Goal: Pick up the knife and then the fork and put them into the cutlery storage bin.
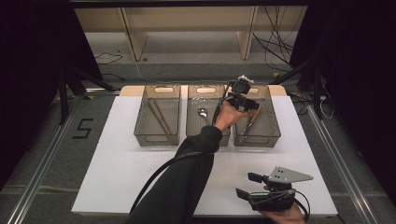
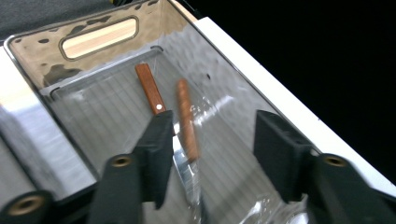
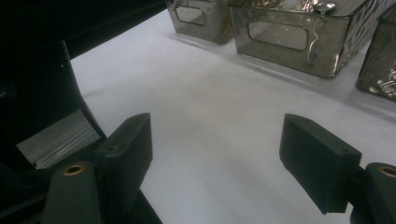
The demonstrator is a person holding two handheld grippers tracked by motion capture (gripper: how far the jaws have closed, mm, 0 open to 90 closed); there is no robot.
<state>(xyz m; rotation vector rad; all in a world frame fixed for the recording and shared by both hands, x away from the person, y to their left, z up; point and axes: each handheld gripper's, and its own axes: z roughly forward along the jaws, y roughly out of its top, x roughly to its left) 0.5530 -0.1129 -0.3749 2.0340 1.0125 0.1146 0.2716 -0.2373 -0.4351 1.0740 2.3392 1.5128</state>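
Observation:
Three clear plastic bins stand in a row at the back of the white table (image 1: 116,163). My left gripper (image 1: 247,105) hangs over the right bin (image 1: 272,136) with its jaws apart. In the left gripper view, the left gripper (image 2: 215,127) looks down into that bin (image 2: 100,39). One wooden-handled utensil (image 2: 150,88) lies on the bin's floor. A second wooden-handled utensil (image 2: 187,121), blurred, is between the jaws without either pad pressing on it. My right gripper (image 1: 246,184) rests at the table's front right, open, with nothing between its fingers (image 3: 217,133).
The left bin (image 1: 140,133) holds two brown chopsticks (image 1: 159,116). A metal spoon (image 1: 202,112) lies in the middle bin (image 1: 192,135). A dark sleeve (image 1: 187,168) crosses the table's middle. Shelving and cables stand behind the table.

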